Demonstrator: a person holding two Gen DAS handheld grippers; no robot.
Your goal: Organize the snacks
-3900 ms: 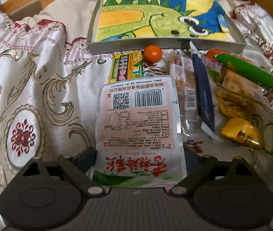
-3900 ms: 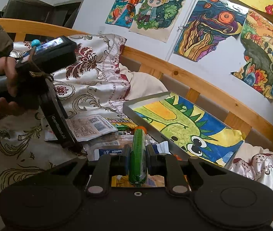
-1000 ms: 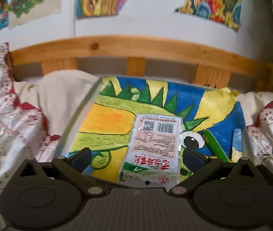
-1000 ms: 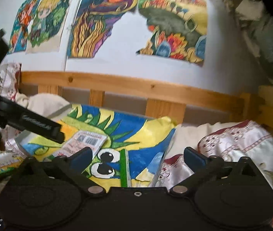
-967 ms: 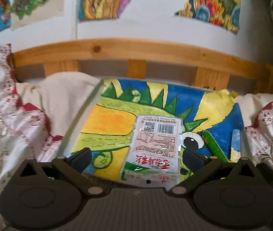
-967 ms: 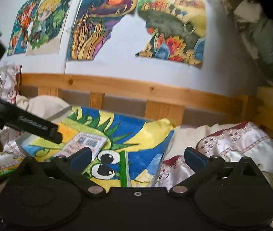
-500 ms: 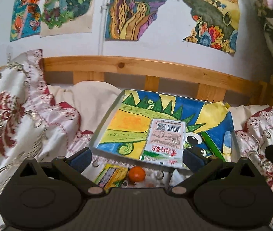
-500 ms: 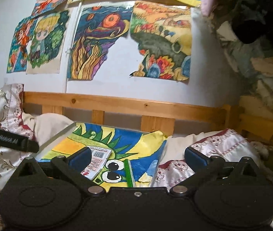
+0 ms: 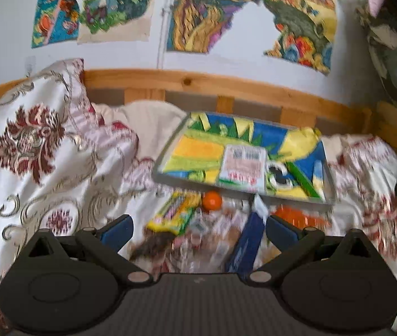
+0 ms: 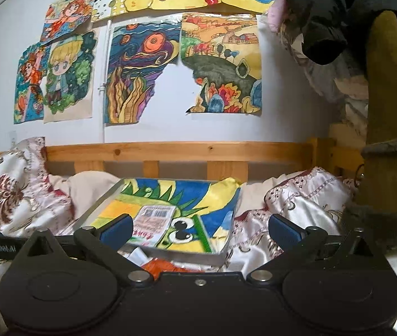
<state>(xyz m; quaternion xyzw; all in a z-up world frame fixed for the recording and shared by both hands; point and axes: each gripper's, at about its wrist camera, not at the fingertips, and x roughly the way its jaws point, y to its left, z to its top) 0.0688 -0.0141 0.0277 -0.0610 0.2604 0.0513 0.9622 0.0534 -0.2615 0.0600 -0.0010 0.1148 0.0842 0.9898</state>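
Both claws spread wide, holding nothing.

Ahead of the left gripper (image 9: 197,231), a pink snack packet (image 9: 241,167) and green stick (image 9: 300,178) lie in the tray (image 9: 170,151); loose snacks (image 9: 176,214) between its fingers. The right gripper (image 10: 198,228) faces the tray.

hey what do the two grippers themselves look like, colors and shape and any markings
Both the left gripper and right gripper match: matte black bodies, round discs either side, silver pivot screws, angled black arms ending in blue finger pads. No markings show on their own bodies.
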